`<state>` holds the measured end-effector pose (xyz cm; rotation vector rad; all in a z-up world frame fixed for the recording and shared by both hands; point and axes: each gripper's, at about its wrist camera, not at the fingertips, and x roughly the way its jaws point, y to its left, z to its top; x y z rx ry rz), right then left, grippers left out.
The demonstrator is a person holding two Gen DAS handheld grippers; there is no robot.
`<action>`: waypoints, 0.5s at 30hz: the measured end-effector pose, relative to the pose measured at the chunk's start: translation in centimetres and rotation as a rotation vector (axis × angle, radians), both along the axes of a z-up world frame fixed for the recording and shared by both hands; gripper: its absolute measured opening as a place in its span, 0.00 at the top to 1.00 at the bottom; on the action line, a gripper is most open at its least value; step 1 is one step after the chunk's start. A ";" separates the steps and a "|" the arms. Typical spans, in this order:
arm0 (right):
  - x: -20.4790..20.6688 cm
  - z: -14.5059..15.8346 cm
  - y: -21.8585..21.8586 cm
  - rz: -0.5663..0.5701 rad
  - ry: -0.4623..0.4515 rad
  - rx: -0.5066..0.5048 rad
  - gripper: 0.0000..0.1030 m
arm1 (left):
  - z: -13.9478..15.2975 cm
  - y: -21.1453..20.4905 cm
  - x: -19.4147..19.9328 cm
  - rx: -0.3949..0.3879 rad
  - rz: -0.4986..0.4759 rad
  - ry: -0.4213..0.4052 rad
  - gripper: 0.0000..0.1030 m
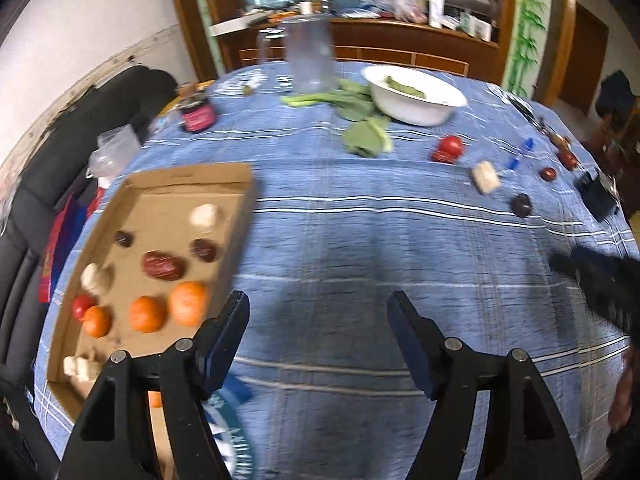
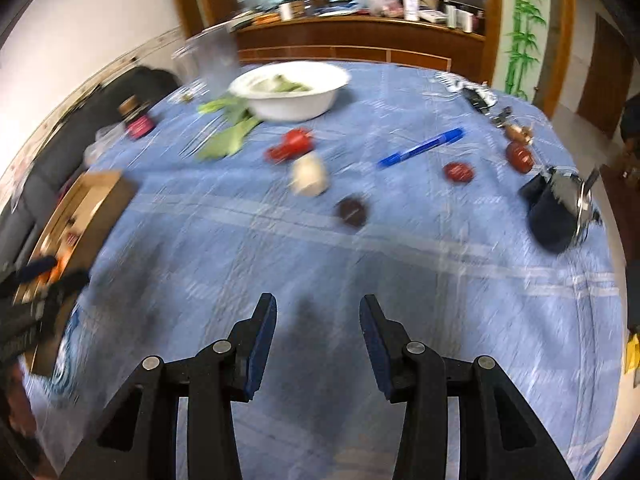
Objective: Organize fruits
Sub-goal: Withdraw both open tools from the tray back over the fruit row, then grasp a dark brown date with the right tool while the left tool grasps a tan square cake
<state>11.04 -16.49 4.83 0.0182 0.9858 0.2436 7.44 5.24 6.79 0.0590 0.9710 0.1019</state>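
Loose fruit lies toward the upper right of both views, well ahead of the fingers: a red tomato (image 2: 291, 145), a pale lump (image 2: 309, 175), a dark round fruit (image 2: 352, 210) and two red dates (image 2: 459, 171). The right gripper (image 2: 318, 316) looks the nearer to them, the dark fruit almost straight ahead of it. Its jaws stand partly apart and hold nothing. The left gripper (image 1: 319, 316) gapes wider, also empty, just right of the cardboard tray (image 1: 236, 216) at the left of its frame, which already holds oranges (image 1: 188, 303) and dates
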 end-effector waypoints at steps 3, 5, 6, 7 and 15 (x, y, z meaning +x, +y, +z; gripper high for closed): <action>3.3 -0.4 -0.9 0.009 -0.002 0.004 0.55 | -0.3 -1.6 1.3 -0.006 -0.013 0.024 0.31; 4.8 -0.9 -0.7 0.007 -0.003 -0.010 0.55 | -0.5 -2.5 2.2 -0.013 -0.015 0.035 0.31; 5.4 -1.4 -1.0 0.011 0.004 -0.005 0.55 | -0.6 -2.8 2.6 -0.010 -0.015 0.036 0.31; 6.2 -1.9 -1.0 0.015 0.018 0.006 0.55 | -0.6 -3.2 3.1 -0.005 -0.017 0.037 0.31; 7.1 -2.8 -0.6 0.066 -0.032 -0.002 0.76 | -0.5 -7.4 8.4 -0.087 -0.039 0.049 0.32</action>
